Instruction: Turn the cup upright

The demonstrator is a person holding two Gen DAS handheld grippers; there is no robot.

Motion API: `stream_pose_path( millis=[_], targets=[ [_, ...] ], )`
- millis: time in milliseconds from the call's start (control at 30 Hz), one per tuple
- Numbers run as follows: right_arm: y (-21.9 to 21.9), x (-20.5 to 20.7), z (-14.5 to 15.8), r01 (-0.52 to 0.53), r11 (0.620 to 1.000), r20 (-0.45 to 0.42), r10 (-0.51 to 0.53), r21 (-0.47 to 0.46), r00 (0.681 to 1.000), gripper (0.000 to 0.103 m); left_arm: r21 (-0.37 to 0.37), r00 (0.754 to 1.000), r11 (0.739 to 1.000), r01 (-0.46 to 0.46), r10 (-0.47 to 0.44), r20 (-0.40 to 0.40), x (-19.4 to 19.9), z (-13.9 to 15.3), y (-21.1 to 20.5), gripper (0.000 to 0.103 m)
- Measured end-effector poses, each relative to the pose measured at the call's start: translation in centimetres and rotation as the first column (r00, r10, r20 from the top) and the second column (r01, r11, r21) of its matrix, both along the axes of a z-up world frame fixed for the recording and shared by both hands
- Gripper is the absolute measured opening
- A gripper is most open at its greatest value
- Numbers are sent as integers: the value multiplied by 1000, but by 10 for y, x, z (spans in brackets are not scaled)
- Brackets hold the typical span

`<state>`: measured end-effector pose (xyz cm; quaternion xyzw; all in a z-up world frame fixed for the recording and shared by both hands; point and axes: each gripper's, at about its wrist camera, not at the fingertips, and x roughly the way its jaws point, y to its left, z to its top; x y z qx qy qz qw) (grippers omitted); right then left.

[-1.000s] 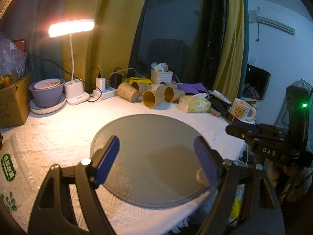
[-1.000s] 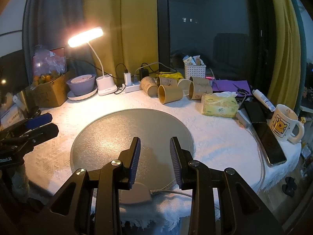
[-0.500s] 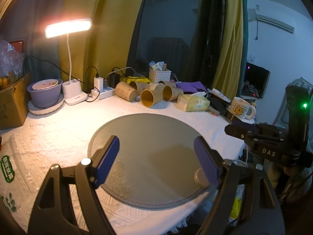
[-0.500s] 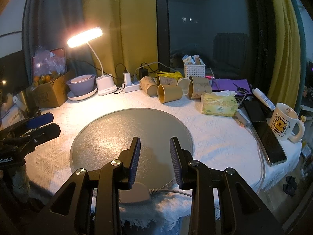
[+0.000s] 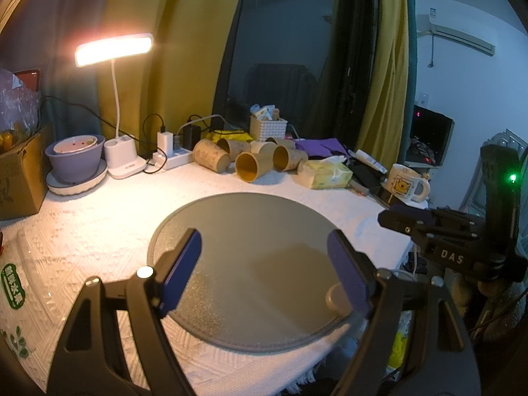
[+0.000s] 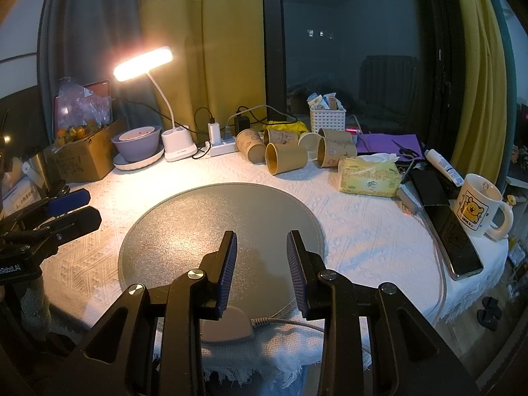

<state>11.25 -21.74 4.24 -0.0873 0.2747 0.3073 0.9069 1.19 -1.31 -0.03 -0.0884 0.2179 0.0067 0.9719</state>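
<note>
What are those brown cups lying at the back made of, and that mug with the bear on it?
The brown cups look like paper or thin card: matte kraft-brown walls with small printed drawings and thin rims, though bamboo fibre cannot be ruled out. The bear mug looks like glazed ceramic: glossy cream surface, thick wall and a sturdy looped handle.

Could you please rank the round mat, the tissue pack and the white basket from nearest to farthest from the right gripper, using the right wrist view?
1. Round mat, directly under the right gripper.
2. Tissue pack, ahead right.
3. White basket, at the window.
</note>
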Motion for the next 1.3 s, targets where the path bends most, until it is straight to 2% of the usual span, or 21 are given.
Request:
stream_pose_path(
  millis=[867, 1300],
  targets=[
    [0, 3, 5, -11, 1000, 0, 11, 2, 1000, 33, -7, 1000, 1000, 9, -9, 3, 1, 4, 2, 80],
    [10, 34, 1, -26, 999, -8, 26, -33, 1000, 33, 12, 998, 999, 41, -40, -43, 45, 0, 8, 80]
  ],
)
